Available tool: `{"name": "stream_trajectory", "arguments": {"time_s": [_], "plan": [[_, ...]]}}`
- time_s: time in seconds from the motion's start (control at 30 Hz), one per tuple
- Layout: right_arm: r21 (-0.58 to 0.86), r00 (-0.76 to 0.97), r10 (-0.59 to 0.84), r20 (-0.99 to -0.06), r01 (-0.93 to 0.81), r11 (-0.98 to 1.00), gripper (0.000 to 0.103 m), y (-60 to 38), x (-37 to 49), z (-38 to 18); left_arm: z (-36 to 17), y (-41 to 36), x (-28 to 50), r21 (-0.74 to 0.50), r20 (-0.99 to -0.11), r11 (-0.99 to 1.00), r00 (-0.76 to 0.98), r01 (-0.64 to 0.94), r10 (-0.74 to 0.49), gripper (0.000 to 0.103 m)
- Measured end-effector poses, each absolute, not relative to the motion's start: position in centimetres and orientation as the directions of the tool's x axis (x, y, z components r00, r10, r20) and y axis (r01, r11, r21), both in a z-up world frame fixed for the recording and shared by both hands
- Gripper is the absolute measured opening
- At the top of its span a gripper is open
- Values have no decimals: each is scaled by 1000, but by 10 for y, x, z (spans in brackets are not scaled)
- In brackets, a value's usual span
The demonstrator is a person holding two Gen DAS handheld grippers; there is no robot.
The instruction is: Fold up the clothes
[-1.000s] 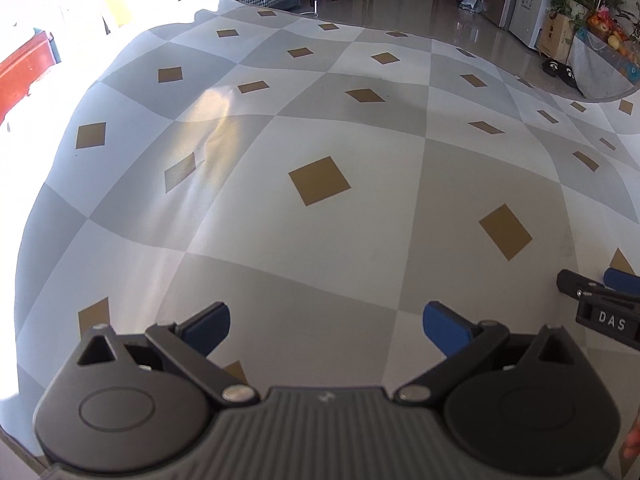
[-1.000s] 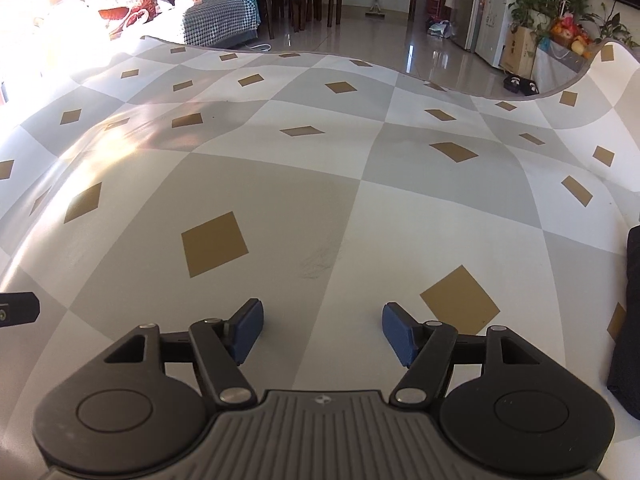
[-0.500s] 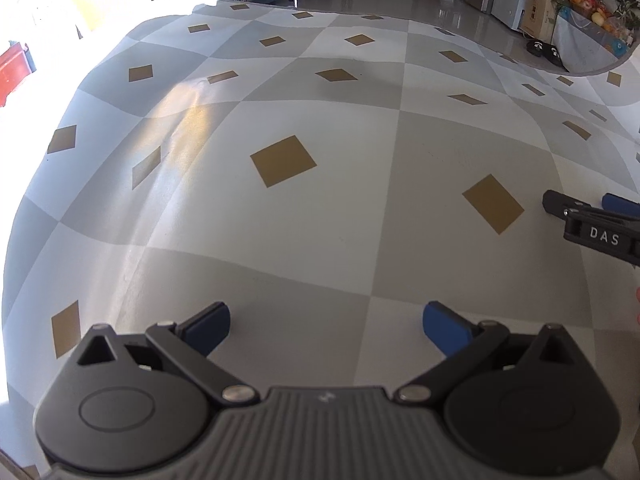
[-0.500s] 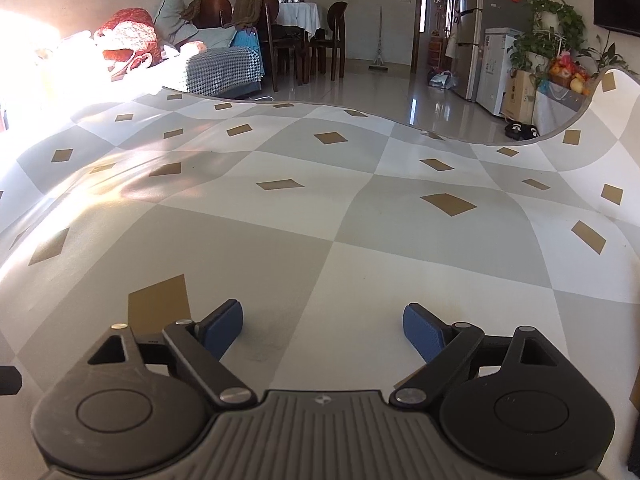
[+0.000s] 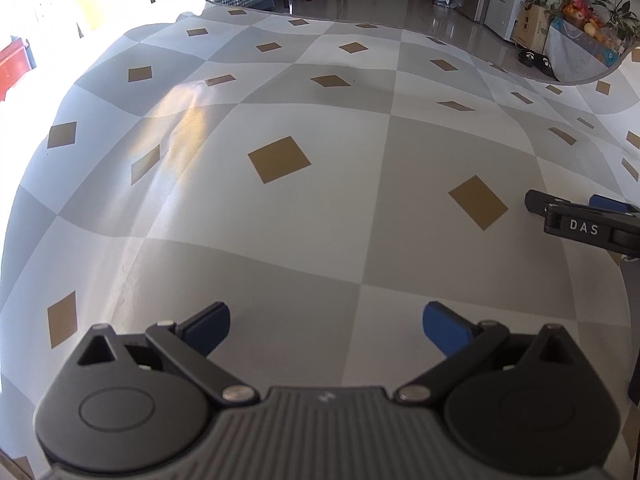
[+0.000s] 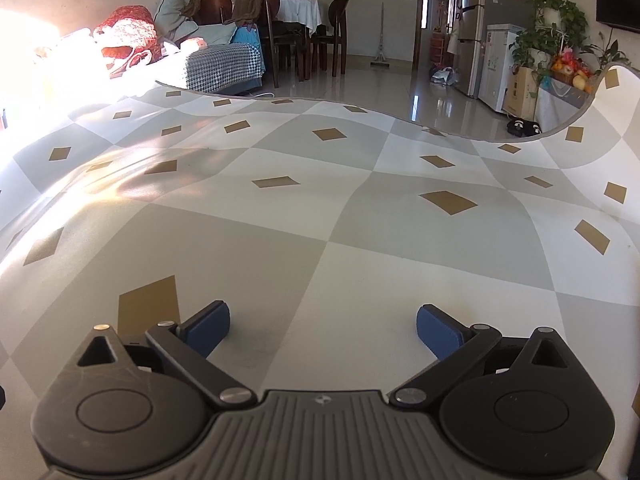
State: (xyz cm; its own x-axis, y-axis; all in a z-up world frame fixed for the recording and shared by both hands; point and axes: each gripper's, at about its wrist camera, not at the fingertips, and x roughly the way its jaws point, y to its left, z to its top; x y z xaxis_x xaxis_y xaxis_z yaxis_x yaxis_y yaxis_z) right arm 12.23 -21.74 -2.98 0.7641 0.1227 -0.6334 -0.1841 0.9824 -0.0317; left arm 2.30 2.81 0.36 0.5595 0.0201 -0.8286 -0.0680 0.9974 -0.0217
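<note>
Grey and white checks with tan diamonds are covering the counter (image 5: 320,208), and sunlight is washing out its left side. The left claw (image 5: 326,322) is hovering over it, its blue pads spread wide with nothing between them. The right claw (image 6: 323,322) is opening, its pads far apart over bare cloth, gripping nothing. No garment is showing clearly in either view. A sofa (image 6: 216,64) is standing beyond the counter's far edge.
</note>
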Motion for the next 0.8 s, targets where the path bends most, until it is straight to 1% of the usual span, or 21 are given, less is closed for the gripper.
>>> {"name": "stream_trajectory", "arguments": {"time_s": [0.5,0.8], "plan": [[-30,763,124,-634,-185,982,101,-216,122,-30,38,25,3,-40,-773,998,634,-41,-6,103],[-29,763,125,-635,-186,982,101,-216,122,-30,53,19,-14,7,-761,1000,648,-7,10,103]]}}
